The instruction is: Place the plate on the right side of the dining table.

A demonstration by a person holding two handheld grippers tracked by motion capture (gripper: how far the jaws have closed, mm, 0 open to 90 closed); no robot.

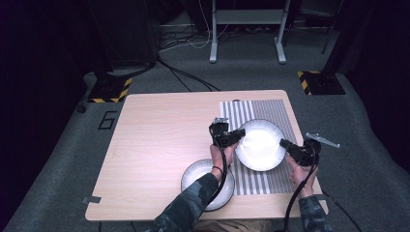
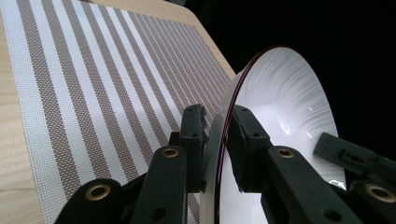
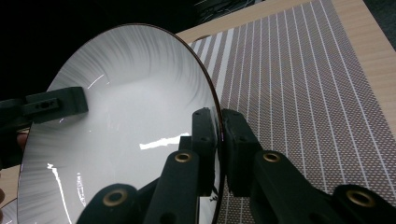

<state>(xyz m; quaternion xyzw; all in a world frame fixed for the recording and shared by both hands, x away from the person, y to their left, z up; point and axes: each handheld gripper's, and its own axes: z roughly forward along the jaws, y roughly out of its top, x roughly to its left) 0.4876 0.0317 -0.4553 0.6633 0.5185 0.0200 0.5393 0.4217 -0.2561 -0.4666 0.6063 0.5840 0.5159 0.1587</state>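
A white plate (image 1: pixel 261 144) with a dark rim hangs over the striped placemat (image 1: pixel 278 111), held by both grippers on opposite edges. My left gripper (image 1: pixel 236 137) is shut on the plate's left rim (image 2: pixel 229 126); its jaws pinch the edge, and the plate's inside (image 2: pixel 285 107) is at the right. My right gripper (image 1: pixel 286 144) is shut on the plate's right rim (image 3: pixel 217 119), with the plate's white face (image 3: pixel 126 107) to the left. The other gripper's jaw shows across the plate in each gripper view. A second white plate (image 1: pixel 193 174) lies on the table near the front, under the left forearm.
The wooden table (image 1: pixel 159 135) has bare room at its left half. The placemat (image 2: pixel 93 84) (image 3: pixel 299 79) covers the right part. Table legs (image 1: pixel 212 43) and cables stand on the grey floor beyond, with yellow-black striped bases (image 1: pixel 110 91) at both far corners.
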